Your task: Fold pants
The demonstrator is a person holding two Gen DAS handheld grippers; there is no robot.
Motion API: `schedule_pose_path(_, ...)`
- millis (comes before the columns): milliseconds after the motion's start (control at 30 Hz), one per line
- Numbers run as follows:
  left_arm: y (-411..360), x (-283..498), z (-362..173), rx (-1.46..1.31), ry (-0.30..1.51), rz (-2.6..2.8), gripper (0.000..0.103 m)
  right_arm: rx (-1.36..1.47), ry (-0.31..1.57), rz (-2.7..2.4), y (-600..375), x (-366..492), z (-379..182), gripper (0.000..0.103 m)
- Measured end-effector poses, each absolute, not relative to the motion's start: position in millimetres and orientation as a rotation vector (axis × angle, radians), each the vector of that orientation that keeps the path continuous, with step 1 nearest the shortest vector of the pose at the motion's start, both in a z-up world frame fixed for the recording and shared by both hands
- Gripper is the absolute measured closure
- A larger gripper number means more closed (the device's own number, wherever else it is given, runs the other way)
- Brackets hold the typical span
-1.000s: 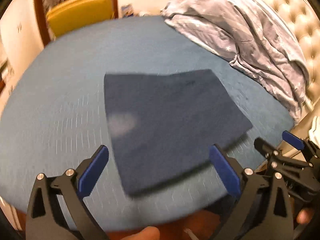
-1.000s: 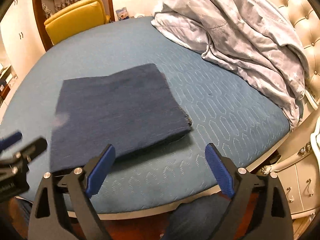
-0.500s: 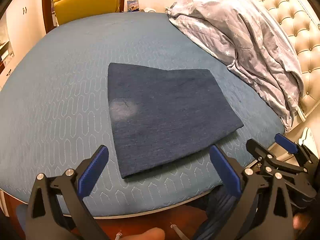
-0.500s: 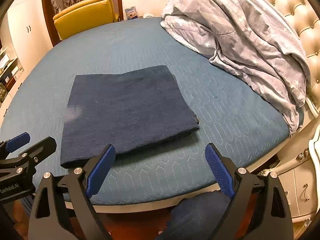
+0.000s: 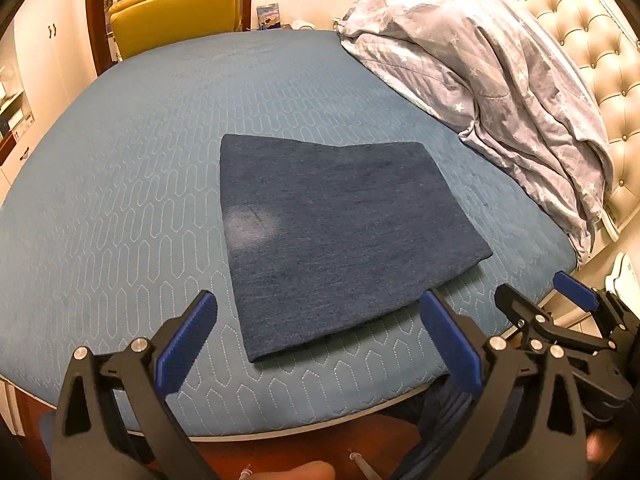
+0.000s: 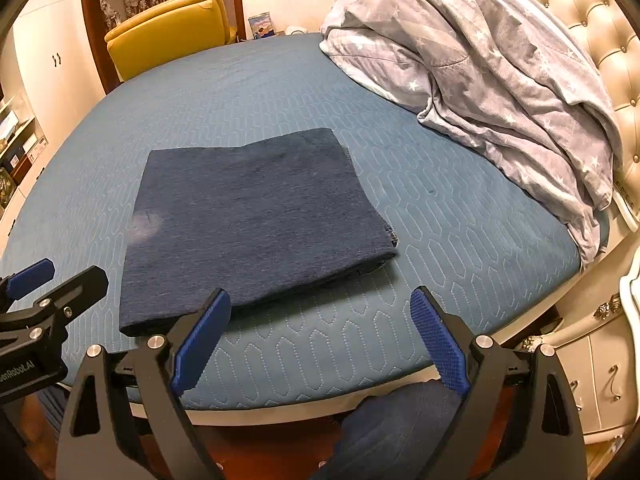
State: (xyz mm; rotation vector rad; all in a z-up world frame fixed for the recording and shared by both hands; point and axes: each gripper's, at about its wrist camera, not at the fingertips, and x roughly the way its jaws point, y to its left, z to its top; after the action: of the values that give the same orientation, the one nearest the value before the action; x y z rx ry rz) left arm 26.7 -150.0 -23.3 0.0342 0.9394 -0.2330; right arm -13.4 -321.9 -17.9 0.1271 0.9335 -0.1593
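The dark blue pants (image 5: 336, 232) lie folded into a flat rectangle on the teal bed (image 5: 120, 184), with a pale worn patch near the left edge. In the right wrist view the same folded pants (image 6: 256, 220) sit left of centre. My left gripper (image 5: 316, 344) hovers open over the bed's near edge, just short of the fold, holding nothing. My right gripper (image 6: 320, 336) is open too, near the front right corner of the pants, and empty. Each gripper shows at the edge of the other's view.
A crumpled grey star-print duvet (image 5: 500, 80) is heaped at the right along a tufted cream headboard (image 5: 592, 40). A yellow armchair (image 5: 176, 12) stands beyond the far side. A white nightstand (image 6: 600, 368) sits at the lower right. Someone's knee in dark trousers (image 6: 396, 420) is below the bed edge.
Both grippers have drawn back and risen slightly, so the pants look farther away and the views have steadied. The pants have not moved. Both grippers stayed open.
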Motion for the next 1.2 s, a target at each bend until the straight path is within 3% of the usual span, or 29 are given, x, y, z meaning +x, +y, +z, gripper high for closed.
schedule_pose_path(1200, -153, 42, -31, -0.009, 0.937, -0.271, 0.002, 0.167, 0.943, -0.183, -341, -9, -27, 0.015)
